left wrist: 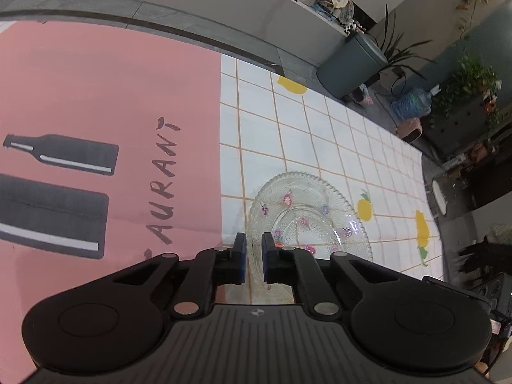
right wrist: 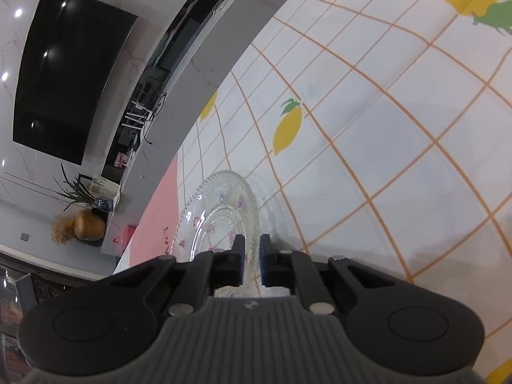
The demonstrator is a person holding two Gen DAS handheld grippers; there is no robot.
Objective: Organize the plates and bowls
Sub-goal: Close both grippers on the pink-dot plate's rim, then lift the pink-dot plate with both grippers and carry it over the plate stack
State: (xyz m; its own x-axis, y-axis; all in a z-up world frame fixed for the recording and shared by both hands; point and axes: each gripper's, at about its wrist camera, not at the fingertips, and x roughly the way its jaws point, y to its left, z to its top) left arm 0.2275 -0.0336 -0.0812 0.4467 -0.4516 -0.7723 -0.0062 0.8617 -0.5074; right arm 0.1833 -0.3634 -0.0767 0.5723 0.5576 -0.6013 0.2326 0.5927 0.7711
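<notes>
- Your left gripper (left wrist: 253,257) has its blue pads nearly together, a narrow gap left, with the scalloped rim of the glass plate (left wrist: 307,214) running between them. Looks clamped on the rim, though the glass is clear and pad contact is hard to confirm.
- Your right gripper (right wrist: 252,260) is the same: jaws almost closed, narrow slot, the plate's (right wrist: 220,211) near rim sitting in the slot.
- The plate is clear pressed glass with small pink and purple flower prints. A smaller ring shows inside it; can't tell whether that's a second dish or the plate's own base.
- The plate is over the white grid tablecloth (left wrist: 320,128) with lemon prints, just right of the seam where the pink poster mat (left wrist: 112,96) starts. Whether it is resting or lifted, can't tell.
- In the left view the pink mat with its bottle graphic is bare and wide to your left; the table's grey edge (left wrist: 192,28) curves behind it.
- In the right view there's open cloth to the right and ahead of the plate; the table edge lies close on the left, with the dark TV (right wrist: 70,73) beyond.
- A grey bin (left wrist: 352,64) and plants stand off the table, well apart.
</notes>
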